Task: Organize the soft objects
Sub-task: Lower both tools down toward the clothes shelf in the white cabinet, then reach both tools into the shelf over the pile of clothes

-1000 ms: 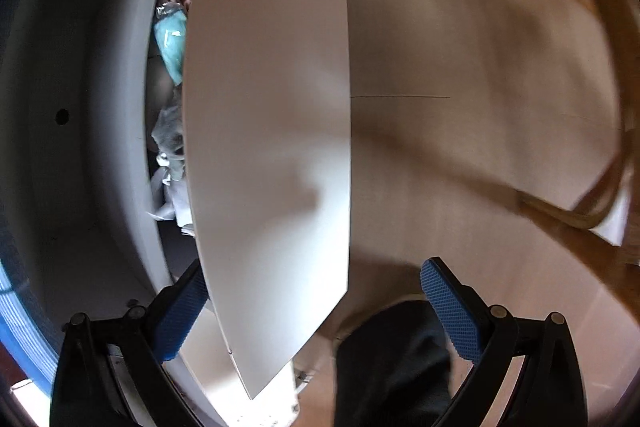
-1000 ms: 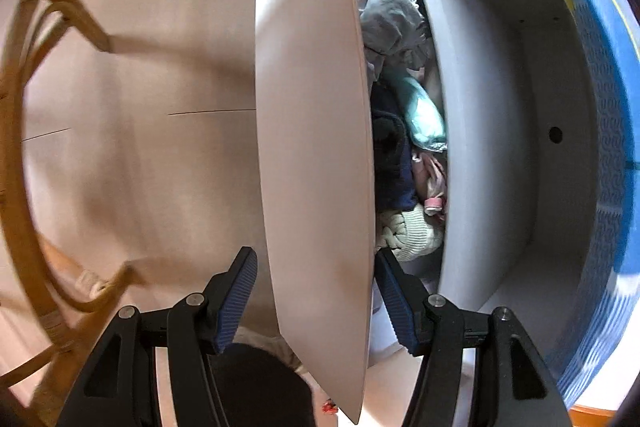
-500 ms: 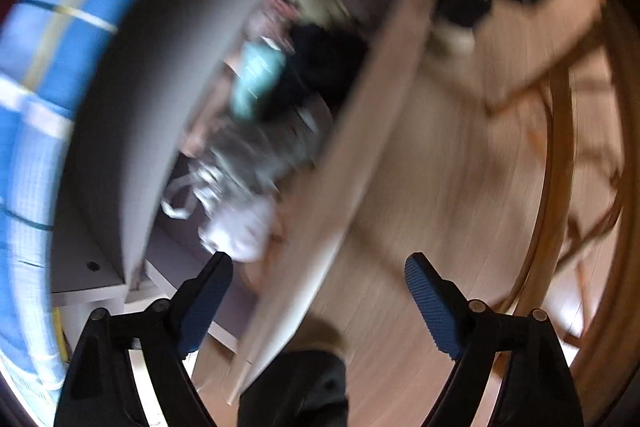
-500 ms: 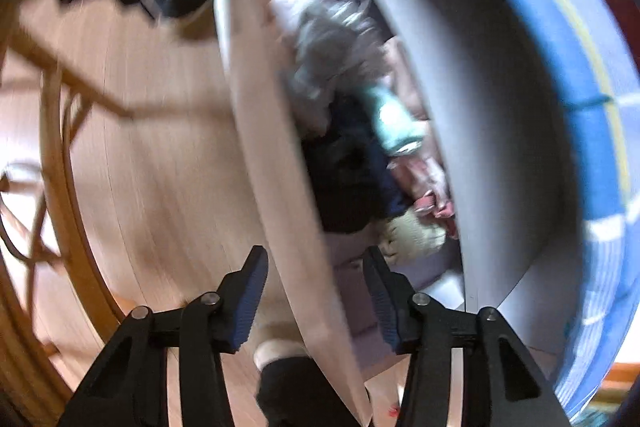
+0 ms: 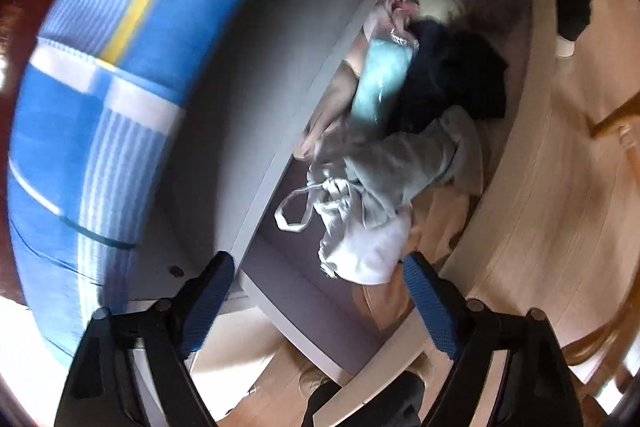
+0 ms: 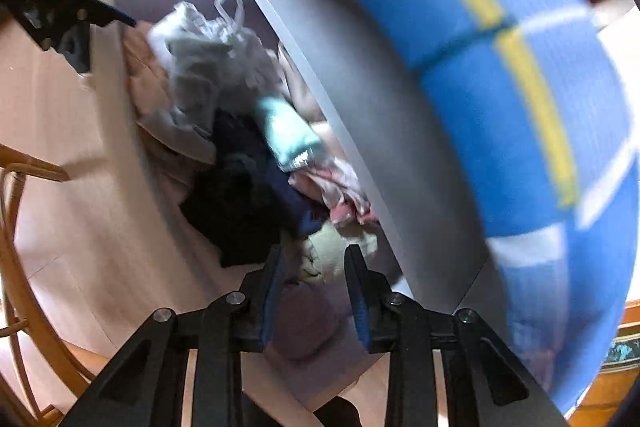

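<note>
An open drawer (image 5: 516, 163) under a bed holds a jumble of soft things: a grey garment (image 5: 400, 163), a white cloth (image 5: 372, 251), a teal packet (image 5: 380, 83), dark clothing (image 5: 460, 75) and a cream item (image 5: 432, 3). My left gripper (image 5: 318, 261) hovers above the white cloth, open, jaws closing, nothing between them. The right wrist view shows the same pile from the other end: grey garment (image 6: 200, 59), teal packet (image 6: 284, 131), dark clothing (image 6: 240, 203), pink cloth (image 6: 340, 187). My right gripper (image 6: 314, 255) hangs over the cream item (image 6: 332, 247), jaws closing to a narrow gap, nothing between its pads.
A blue striped mattress (image 5: 100, 67) lies over the drawer's back side. A rattan chair (image 6: 24, 227) stands on the wooden floor (image 5: 560, 227) beside the drawer front. A person's dark trouser leg (image 5: 572, 7) stands by the far end of the drawer.
Both grippers came off the drawer front they straddled, rose and rolled, so the views now look into the drawer. The right jaws narrowed a lot, the left a little.
</note>
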Available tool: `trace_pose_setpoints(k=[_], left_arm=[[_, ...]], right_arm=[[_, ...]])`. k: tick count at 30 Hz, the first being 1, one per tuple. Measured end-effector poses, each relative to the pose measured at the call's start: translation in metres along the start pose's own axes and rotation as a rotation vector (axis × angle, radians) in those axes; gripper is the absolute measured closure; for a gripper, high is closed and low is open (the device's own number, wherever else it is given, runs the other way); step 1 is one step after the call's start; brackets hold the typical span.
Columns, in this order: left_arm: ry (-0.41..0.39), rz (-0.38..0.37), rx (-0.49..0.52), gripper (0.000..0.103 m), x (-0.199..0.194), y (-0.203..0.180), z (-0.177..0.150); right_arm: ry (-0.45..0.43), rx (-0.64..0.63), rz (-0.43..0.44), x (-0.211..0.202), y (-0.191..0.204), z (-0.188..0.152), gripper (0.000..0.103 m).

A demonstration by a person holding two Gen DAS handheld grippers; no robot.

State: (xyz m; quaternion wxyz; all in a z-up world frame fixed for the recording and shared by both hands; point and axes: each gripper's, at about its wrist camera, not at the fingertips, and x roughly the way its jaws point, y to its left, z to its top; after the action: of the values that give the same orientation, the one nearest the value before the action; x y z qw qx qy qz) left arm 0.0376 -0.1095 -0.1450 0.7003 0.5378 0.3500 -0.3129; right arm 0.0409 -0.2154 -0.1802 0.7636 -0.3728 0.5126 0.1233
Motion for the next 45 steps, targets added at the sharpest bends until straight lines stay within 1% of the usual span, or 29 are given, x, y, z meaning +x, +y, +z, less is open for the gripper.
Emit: trace_pose_setpoints(k=[1, 2, 3, 4, 5, 6, 7, 9, 10, 11, 12, 13, 15, 16, 18, 19, 20, 21, 23, 25, 28, 30, 32, 34, 36, 39, 40, 42, 45], left_arm=[[0.002, -0.034, -0.024, 0.019, 0.000, 0.004, 0.000], [0.003, -0.095, -0.065, 0.017, -0.002, 0.009, 0.001], [0.000, -0.174, -0.117, 0.016, -0.005, 0.015, 0.000], [-0.010, -0.226, -0.151, 0.013, -0.009, 0.020, -0.001], [-0.024, -0.257, -0.165, 0.006, -0.014, 0.024, -0.001], [-0.039, -0.286, -0.164, 0.002, -0.020, 0.024, -0.002], [-0.056, -0.327, -0.152, 0.002, -0.026, 0.022, -0.002], [-0.051, -0.401, -0.116, 0.002, -0.032, 0.010, -0.001], [-0.036, -0.411, -0.090, 0.002, -0.030, 0.003, -0.001], [-0.011, -0.405, -0.063, 0.002, -0.024, -0.005, -0.001], [0.028, -0.412, -0.034, 0.002, -0.019, -0.012, -0.003], [0.058, -0.435, -0.022, 0.003, -0.014, -0.018, -0.006], [0.113, -0.485, -0.001, 0.003, -0.005, -0.027, -0.011], [0.125, -0.495, 0.011, 0.003, -0.004, -0.030, -0.013], [0.149, -0.516, 0.039, 0.002, -0.003, -0.038, -0.016], [0.148, -0.506, 0.062, 0.002, -0.002, -0.042, -0.016], [0.152, -0.499, 0.080, 0.002, -0.001, -0.045, -0.016], [0.159, -0.497, 0.088, 0.002, 0.010, -0.049, -0.015], [0.165, -0.500, 0.082, 0.002, 0.014, -0.051, -0.015], [0.169, -0.498, 0.089, 0.002, 0.014, -0.055, -0.015], [0.180, -0.474, 0.149, 0.001, 0.015, -0.065, -0.018], [0.192, -0.478, 0.179, 0.001, 0.018, -0.072, -0.020], [0.204, -0.511, 0.186, 0.001, 0.014, -0.071, -0.023], [0.219, -0.546, 0.204, 0.001, 0.009, -0.076, -0.027], [0.241, -0.571, 0.244, 0.001, 0.004, -0.085, -0.031], [0.278, -0.618, 0.296, 0.001, -0.003, -0.096, -0.039], [0.291, -0.629, 0.310, 0.003, -0.005, -0.099, -0.040], [0.345, -0.646, 0.311, 0.010, -0.002, -0.103, -0.042], [0.392, -0.683, 0.303, 0.014, 0.003, -0.107, -0.047]], right_arm=[[0.015, 0.015, 0.026, 0.004, -0.002, -0.001, 0.073], [0.027, 0.036, 0.057, 0.005, -0.004, -0.002, 0.073], [0.037, 0.060, 0.099, 0.005, -0.006, -0.004, 0.073], [0.034, 0.082, 0.148, 0.002, -0.007, -0.006, 0.073], [0.019, 0.092, 0.189, -0.004, -0.007, -0.009, 0.072], [0.012, 0.097, 0.230, -0.010, -0.006, -0.011, 0.071], [-0.001, 0.098, 0.255, -0.014, -0.005, -0.013, 0.071], [-0.021, 0.079, 0.293, -0.022, 0.001, -0.016, 0.070], [-0.016, 0.064, 0.310, -0.023, 0.005, -0.018, 0.070], [-0.028, 0.055, 0.299, -0.025, 0.007, -0.018, 0.070], [-0.027, 0.059, 0.306, -0.026, 0.007, -0.017, 0.070], [-0.022, 0.080, 0.334, -0.024, 0.004, -0.016, 0.070], [-0.005, 0.126, 0.426, -0.019, -0.001, -0.013, 0.070], [0.006, 0.121, 0.456, -0.016, 0.000, -0.013, 0.070], [0.024, 0.094, 0.489, -0.017, 0.006, -0.014, 0.070], [0.043, 0.077, 0.525, -0.015, 0.011, -0.016, 0.067], [0.043, 0.058, 0.501, -0.016, 0.014, -0.016, 0.066], [0.051, 0.038, 0.477, -0.014, 0.018, -0.016, 0.064], [0.078, 0.009, 0.436, -0.006, 0.023, -0.015, 0.063], [0.106, 0.003, 0.431, 0.002, 0.025, -0.014, 0.063], [0.121, -0.039, 0.412, 0.008, 0.034, -0.014, 0.062], [0.125, -0.031, 0.425, 0.008, 0.035, -0.016, 0.062], [0.131, -0.025, 0.446, 0.006, 0.038, -0.019, 0.060], [0.142, -0.065, 0.460, 0.001, 0.048, -0.022, 0.056], [0.157, -0.115, 0.456, -0.003, 0.061, -0.025, 0.054], [0.185, -0.170, 0.476, -0.010, 0.078, -0.029, 0.054], [0.192, -0.186, 0.484, -0.012, 0.082, -0.031, 0.053], [0.206, -0.238, 0.492, -0.018, 0.095, -0.035, 0.053], [0.217, -0.300, 0.480, -0.024, 0.109, -0.039, 0.053]])
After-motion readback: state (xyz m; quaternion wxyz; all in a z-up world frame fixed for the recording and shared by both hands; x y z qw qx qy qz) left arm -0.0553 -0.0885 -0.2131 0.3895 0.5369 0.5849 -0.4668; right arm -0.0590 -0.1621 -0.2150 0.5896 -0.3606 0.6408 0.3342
